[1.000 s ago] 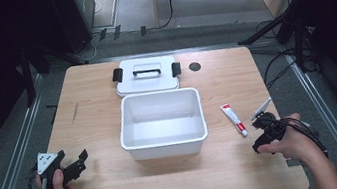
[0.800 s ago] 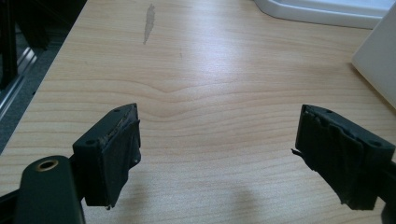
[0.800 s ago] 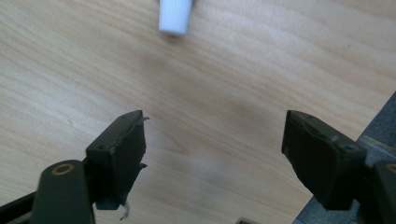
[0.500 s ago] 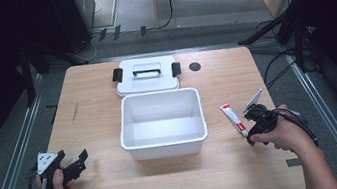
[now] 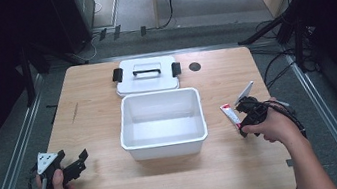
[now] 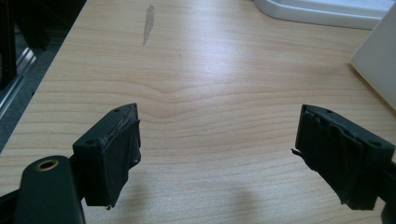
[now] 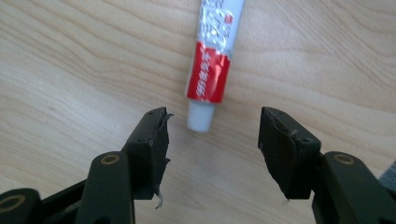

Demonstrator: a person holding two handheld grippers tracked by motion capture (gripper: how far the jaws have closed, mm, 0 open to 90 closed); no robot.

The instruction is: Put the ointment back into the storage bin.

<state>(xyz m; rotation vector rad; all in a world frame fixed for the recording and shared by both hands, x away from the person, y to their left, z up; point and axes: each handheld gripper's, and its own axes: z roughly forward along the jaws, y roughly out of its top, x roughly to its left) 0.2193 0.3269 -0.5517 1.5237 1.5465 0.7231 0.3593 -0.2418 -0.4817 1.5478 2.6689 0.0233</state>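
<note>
A red and white tube (image 7: 212, 51) with a white cap lies flat on the wooden table (image 5: 247, 163), right of the white bin (image 5: 162, 122). In the high view the tube (image 5: 229, 113) sits just left of my right gripper (image 5: 238, 113). My right gripper (image 7: 212, 140) is open, its jaws wide apart just short of the tube's cap, nothing between them. My left gripper (image 5: 73, 165) rests near the table's front left corner. In the left gripper view my left gripper (image 6: 217, 154) is open over bare wood.
The bin's white lid (image 5: 147, 75) with black clips and a grey handle lies behind the bin. A small dark round hole (image 5: 195, 66) marks the table at the back right. A grey smear (image 6: 148, 22) shows on the wood ahead of the left gripper.
My right gripper has moved left and forward toward the tube, ending with its jaws just before the cap. The left gripper has stayed in place.
</note>
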